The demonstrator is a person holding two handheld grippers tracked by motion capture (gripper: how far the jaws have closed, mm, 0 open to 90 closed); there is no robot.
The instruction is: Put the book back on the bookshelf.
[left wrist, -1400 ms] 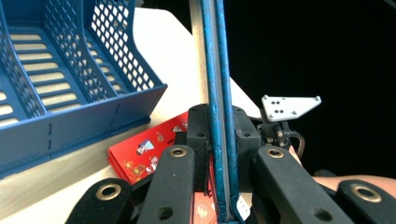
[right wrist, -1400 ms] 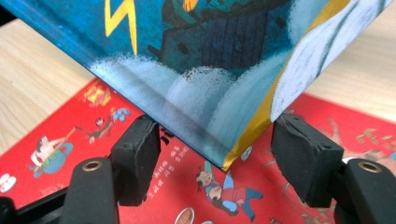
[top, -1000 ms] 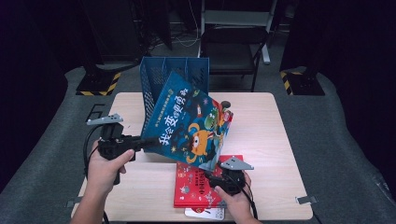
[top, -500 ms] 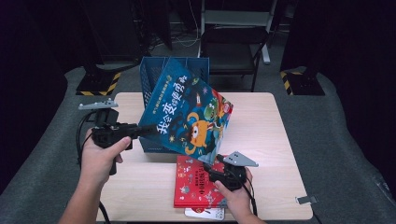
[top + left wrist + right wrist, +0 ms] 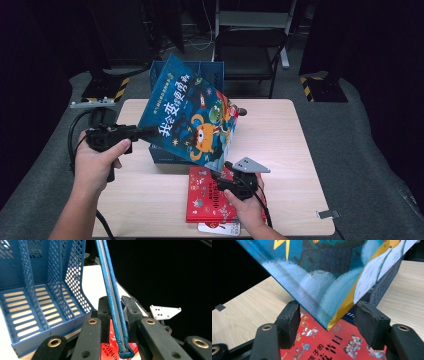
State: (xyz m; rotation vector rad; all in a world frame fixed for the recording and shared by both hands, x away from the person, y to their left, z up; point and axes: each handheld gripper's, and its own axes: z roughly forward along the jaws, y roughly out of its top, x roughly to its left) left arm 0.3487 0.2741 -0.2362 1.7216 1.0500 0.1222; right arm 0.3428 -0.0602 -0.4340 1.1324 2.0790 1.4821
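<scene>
Blue picture book [image 5: 192, 120] is hanging tilted in the air above the wooden table [image 5: 295, 150], in front of the blue file rack [image 5: 165, 155] that is standing at the far side of the table. Its cover with the orange creature is facing the high camera, and its lower corner is pointing down toward the red book [image 5: 207, 197], which is lying flat near the front edge of the table.

The left gripper [image 5: 137, 132] is clenching the book's left edge: in the left gripper view the thin blue edge [image 5: 113, 302] is sitting between the two black jaws, and both pads are pressing on it. The blue file rack [image 5: 37, 290] is showing to the left in that view, with its compartments open to the camera.

The right gripper [image 5: 220, 175] is waiting just under the lower corner of the picture book. In the right gripper view the corner [image 5: 329, 325] is lying between the two jaws, but the pads are standing apart from it on both sides, so this tool is released and is not grasping anything. These jaws have just been closing a little. The red book [image 5: 332, 345] is lying directly below them.
</scene>
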